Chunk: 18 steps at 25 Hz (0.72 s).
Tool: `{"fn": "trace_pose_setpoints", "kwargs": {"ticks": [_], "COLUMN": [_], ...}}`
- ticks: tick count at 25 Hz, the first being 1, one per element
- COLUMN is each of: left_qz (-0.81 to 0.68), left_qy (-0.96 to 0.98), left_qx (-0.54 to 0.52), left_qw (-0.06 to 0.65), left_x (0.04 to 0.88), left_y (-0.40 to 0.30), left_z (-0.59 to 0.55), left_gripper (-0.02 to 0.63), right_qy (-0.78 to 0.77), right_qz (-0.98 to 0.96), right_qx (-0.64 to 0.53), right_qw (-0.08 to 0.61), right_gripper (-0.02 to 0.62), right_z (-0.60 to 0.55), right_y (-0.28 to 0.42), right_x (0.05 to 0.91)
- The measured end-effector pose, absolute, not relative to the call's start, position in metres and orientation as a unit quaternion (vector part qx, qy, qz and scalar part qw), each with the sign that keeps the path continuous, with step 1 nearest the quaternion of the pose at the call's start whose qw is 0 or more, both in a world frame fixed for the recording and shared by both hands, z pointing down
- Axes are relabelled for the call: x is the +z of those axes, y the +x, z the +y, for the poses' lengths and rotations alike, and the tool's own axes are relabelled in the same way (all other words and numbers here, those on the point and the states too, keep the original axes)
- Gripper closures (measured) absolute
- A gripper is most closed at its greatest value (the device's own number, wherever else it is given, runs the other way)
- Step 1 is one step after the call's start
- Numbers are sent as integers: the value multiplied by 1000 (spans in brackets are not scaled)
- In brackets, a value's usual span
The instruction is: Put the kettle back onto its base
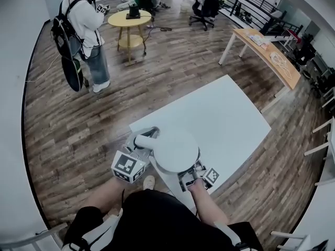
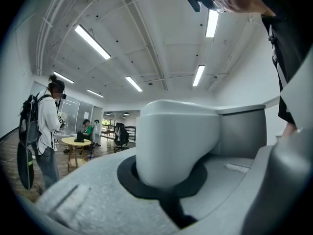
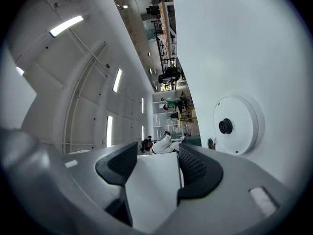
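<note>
We hold the kettle [image 1: 175, 150] clenched in both tools, left tool [image 1: 140, 149] on its handle [image 2: 171, 141], right tool [image 3: 154, 165] on its edge, near the base [image 3: 234, 125] but not yet on it; seating it remains.

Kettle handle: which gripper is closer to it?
Left. The left gripper is clamped right on the kettle handle. The right gripper is at the opposite side of the kettle, with the round body between it and the handle.
</note>
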<state>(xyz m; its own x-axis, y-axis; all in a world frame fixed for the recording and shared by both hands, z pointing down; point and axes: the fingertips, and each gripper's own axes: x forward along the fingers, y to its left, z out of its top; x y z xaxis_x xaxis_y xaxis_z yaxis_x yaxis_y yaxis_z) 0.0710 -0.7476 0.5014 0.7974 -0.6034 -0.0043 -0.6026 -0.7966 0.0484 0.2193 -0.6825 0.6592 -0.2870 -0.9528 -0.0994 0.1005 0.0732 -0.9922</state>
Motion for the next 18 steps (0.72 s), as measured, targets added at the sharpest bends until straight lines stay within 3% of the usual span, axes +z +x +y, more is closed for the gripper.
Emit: {"fn": "trace_pose_setpoints", "kwargs": {"ticks": [18], "left_qz": [-342], "left_qy": [940], "left_qx": [-9], "left_qw": [19], "left_x": [532], "left_y": [53], "left_z": [-768], "left_gripper": [607], "right_qy": [-398], "right_qz": [575], "right_qx": [-562], "right_qw": [442], "right_gripper": [334], "right_z": [-706], "right_y": [207], "right_x": [698]}}
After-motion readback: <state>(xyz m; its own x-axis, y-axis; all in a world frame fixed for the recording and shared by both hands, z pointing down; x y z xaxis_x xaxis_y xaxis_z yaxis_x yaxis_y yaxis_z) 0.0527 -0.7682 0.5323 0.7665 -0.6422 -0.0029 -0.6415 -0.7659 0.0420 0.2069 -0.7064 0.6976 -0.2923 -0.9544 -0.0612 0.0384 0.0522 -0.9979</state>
